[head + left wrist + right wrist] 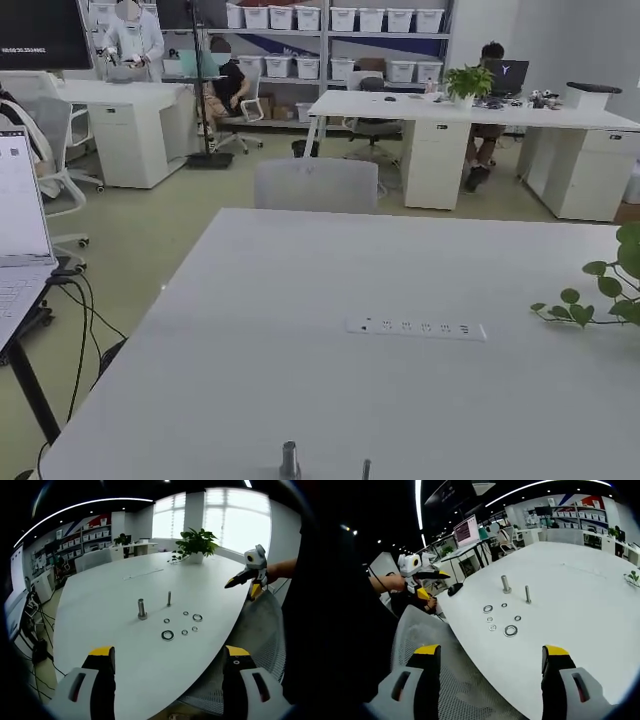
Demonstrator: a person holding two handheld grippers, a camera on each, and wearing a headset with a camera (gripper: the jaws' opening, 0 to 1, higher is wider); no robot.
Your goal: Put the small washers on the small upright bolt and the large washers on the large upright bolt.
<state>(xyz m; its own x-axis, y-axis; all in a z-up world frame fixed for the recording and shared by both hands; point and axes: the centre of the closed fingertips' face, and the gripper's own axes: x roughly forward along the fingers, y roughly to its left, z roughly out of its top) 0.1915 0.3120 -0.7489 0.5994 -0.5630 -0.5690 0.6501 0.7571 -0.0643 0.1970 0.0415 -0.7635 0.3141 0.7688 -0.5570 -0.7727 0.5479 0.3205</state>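
Two bolts stand upright on the white table [100,595]: a thick large bolt [142,608] [506,584] [290,461] and a thin small bolt [169,598] [527,594] [366,470]. Several washers lie flat in front of them, among them two large washers [167,635] [510,630] and small washers [184,632] [492,627]. My left gripper [168,652] is open and holds nothing, short of the table's near edge. My right gripper [491,650] is open too, off the table edge above a mesh chair back; it also appears as the right gripper [247,575] in the left gripper view.
A power strip [415,328] lies mid-table and a potted plant [195,542] stands at the far right side. A grey mesh chair back [435,680] sits against the near edge. A laptop [20,215] stands on a stand at the left. People sit at desks behind.
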